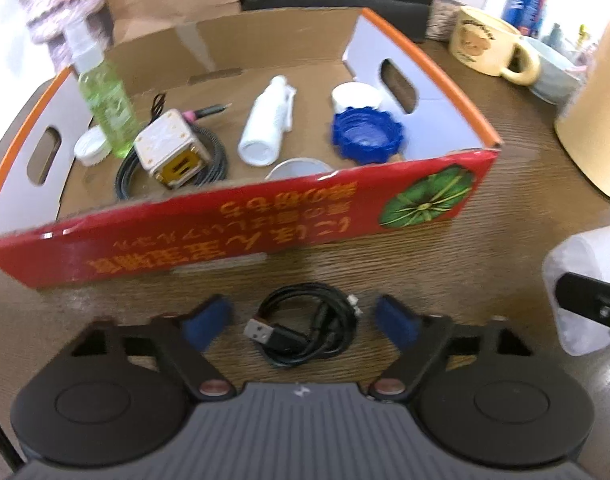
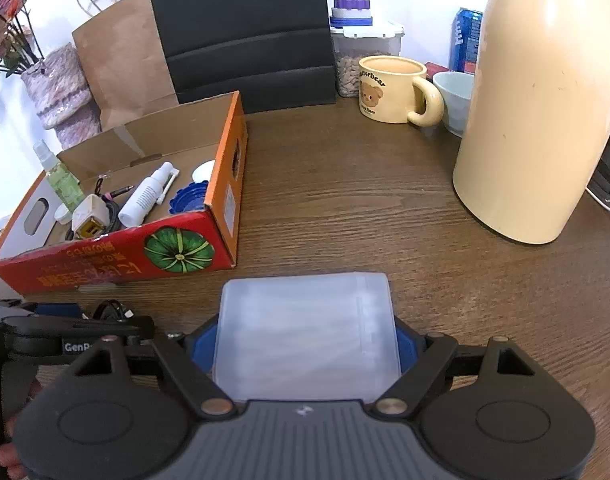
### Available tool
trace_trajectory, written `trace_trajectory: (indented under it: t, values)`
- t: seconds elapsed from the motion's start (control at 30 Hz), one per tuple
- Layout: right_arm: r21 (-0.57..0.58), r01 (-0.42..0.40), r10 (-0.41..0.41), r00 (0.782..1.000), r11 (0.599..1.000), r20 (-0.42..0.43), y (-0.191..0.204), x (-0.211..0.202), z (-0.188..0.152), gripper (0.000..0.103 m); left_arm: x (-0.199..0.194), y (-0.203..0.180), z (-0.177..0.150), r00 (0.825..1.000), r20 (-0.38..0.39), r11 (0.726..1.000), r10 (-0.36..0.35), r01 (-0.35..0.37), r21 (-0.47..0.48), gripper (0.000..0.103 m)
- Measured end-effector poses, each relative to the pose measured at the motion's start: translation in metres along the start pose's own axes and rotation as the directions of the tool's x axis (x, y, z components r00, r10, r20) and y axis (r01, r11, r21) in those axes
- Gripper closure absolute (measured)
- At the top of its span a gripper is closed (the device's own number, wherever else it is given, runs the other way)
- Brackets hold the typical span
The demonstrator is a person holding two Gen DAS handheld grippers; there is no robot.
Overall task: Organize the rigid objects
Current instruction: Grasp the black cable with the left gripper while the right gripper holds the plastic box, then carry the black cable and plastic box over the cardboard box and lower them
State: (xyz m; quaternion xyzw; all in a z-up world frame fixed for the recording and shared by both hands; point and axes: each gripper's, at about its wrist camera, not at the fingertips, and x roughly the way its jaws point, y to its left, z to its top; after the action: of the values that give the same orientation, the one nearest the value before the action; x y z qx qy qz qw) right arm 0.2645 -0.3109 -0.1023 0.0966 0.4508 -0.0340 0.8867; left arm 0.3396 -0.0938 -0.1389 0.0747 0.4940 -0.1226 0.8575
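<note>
A red cardboard box (image 1: 233,236) (image 2: 117,256) stands on the wooden table and holds a green spray bottle (image 1: 105,108), a cube charger (image 1: 173,152) on a coiled cord, a white bottle (image 1: 267,128), a blue lid (image 1: 367,136) and white caps. My left gripper (image 1: 303,320) is open, its blue pads either side of a coiled black USB cable (image 1: 305,328) lying in front of the box. My right gripper (image 2: 307,344) is shut on a frosted plastic case (image 2: 307,332), held above the table right of the box.
A tall cream jug (image 2: 537,112), a cream bear mug (image 2: 393,88), a pale bowl (image 2: 455,98), a blue can (image 2: 467,40) and a food container (image 2: 365,56) stand at the back right. A paper bag (image 2: 125,56) and a vase (image 2: 61,92) are behind the box.
</note>
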Motion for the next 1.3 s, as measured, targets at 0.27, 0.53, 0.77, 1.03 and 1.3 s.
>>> trace_trajectory:
  t: [0.27, 0.53, 0.77, 1.03, 1.3]
  values:
    - [-0.003, -0.008, 0.008, 1.0, 1.0, 0.004, 0.001, -0.004, -0.002, 0.021, -0.006, -0.003, 0.001, 1.0, 0.002, 1.0, -0.021, 0.021, 0.004, 0.05]
    - [-0.012, -0.021, 0.021, 1.0, 1.0, 0.006, 0.0, -0.012, -0.008, 0.021, -0.017, -0.003, -0.008, 0.999, 0.01, 0.999, -0.039, 0.039, -0.013, 0.055]
    - [-0.035, -0.044, 0.044, 0.999, 0.998, 0.013, 0.003, -0.023, -0.014, 0.021, -0.034, 0.003, -0.021, 0.999, 0.027, 0.998, -0.033, 0.034, -0.052, 0.055]
    - [-0.075, -0.085, 0.087, 0.996, 0.994, 0.02, 0.007, -0.037, -0.021, 0.021, -0.062, 0.009, -0.039, 0.999, 0.053, 0.994, -0.003, 0.009, -0.105, 0.055]
    - [-0.137, -0.146, 0.152, 0.988, 0.98, 0.032, 0.024, -0.051, -0.02, 0.021, -0.1, 0.019, -0.051, 0.995, 0.094, 0.985, 0.022, -0.005, -0.17, 0.055]
